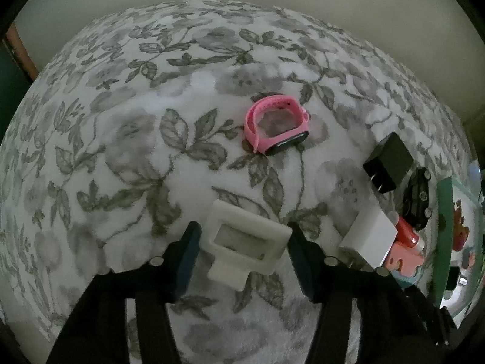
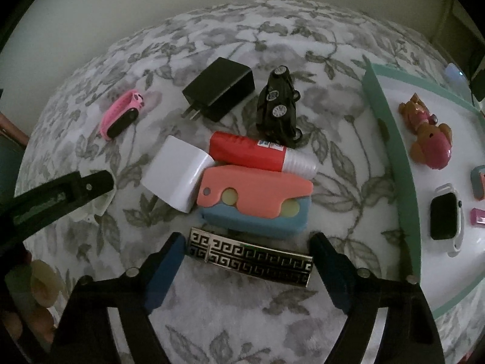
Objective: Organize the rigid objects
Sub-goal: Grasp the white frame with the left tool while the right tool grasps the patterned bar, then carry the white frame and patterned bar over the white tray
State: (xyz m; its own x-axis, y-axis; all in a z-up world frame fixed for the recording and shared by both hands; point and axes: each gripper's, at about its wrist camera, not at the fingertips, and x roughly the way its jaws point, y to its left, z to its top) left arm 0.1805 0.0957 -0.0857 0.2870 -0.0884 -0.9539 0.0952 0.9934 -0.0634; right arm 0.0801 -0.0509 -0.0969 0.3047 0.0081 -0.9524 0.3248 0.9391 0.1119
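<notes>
Between the left tool's (image 1: pixel 242 253) part-open pads sits a white plastic frame (image 1: pixel 245 239), ungripped; right tool (image 2: pixel 247 262) brackets a patterned metal clip (image 2: pixel 251 261) — both poised to lift

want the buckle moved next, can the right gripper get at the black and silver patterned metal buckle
Probably yes: the right gripper straddles the patterned metal buckle, nothing between; the pink-and-blue plastic case sits close behind.

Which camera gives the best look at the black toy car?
The right wrist view: the black toy car shows whole near the middle, on its side with its wheels visible. In the left wrist view the car is small, dark and squeezed against the right edge.
</notes>
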